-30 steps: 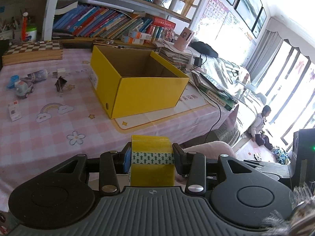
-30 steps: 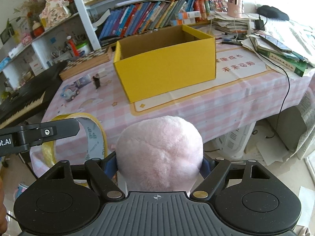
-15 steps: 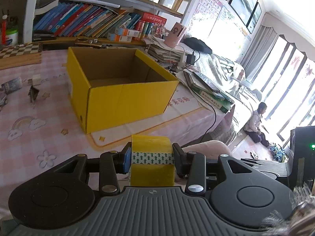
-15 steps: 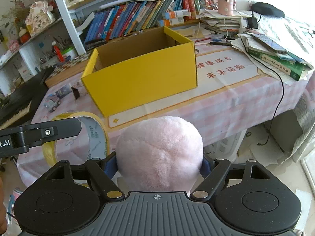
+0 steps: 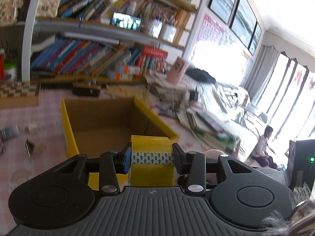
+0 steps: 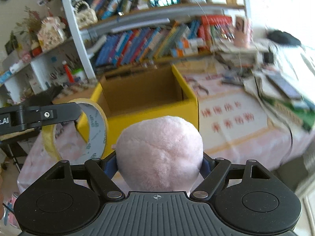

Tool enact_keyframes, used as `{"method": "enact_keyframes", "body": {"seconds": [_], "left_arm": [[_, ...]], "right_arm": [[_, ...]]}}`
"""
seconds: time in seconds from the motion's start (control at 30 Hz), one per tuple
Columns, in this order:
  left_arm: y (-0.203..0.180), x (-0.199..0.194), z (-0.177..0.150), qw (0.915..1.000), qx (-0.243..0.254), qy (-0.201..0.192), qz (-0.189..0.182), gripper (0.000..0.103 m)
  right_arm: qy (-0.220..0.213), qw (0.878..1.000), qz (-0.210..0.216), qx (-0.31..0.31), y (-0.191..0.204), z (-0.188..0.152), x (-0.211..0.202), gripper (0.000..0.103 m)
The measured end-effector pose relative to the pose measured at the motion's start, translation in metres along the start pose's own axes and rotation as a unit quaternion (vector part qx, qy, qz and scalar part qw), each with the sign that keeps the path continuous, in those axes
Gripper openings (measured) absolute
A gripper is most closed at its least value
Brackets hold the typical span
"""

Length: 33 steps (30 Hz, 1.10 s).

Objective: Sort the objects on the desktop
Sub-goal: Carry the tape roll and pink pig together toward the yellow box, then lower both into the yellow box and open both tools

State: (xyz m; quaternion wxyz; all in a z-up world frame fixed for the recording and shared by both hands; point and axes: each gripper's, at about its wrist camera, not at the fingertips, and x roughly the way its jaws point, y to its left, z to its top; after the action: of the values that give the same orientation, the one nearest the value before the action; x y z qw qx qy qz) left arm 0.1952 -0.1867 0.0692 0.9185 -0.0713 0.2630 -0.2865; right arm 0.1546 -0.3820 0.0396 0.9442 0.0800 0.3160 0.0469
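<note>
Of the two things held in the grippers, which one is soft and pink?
The round pink plush toy in the right gripper; the left gripper holds a yellow tape roll.

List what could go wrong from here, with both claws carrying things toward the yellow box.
1. The left claw pinches the yellow roll of packing tape across its narrow width; it could twist free before clearing the yellow cardboard box.
2. The fluffy pink plush ball in the right claw hides the box's near wall, so a drop might land short.
3. Both claws sit close together and might collide over the box.
</note>
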Motion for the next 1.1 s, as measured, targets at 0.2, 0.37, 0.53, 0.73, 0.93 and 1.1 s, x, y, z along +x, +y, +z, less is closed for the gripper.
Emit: {"method": "enact_keyframes", "body": {"seconds": [0.2,0.37,0.53,0.73,0.93,1.1], "left_arm": [[-0.003,0.012,0.031,0.9992,-0.005,-0.038,0.014,0.039],[-0.004,0.030,0.050,0.9979,0.004,-0.057,0.029,0.039],[0.012,0.063,0.060,0.9975,-0.003,-0.044,0.054,0.039],[0.034,0.110,0.060,0.9962,0.018,0.007,0.085,0.039],[0.055,0.149,0.055,0.9928,0.019,0.057,0.104,0.039],[0.063,0.170,0.048,0.9888,0.035,0.088,0.115,0.039]], "right_arm": [[-0.050,0.997,0.037,-0.042,0.001,0.044,0.009,0.081],[-0.072,0.992,0.063,-0.086,0.003,0.072,0.029,0.081],[-0.059,0.984,0.072,-0.149,0.009,0.085,0.065,0.081],[-0.004,0.972,0.079,-0.219,0.012,0.095,0.120,0.081],[0.057,0.951,0.082,-0.292,0.019,0.093,0.166,0.081],[0.096,0.933,0.087,-0.336,0.027,0.085,0.189,0.081]]}}
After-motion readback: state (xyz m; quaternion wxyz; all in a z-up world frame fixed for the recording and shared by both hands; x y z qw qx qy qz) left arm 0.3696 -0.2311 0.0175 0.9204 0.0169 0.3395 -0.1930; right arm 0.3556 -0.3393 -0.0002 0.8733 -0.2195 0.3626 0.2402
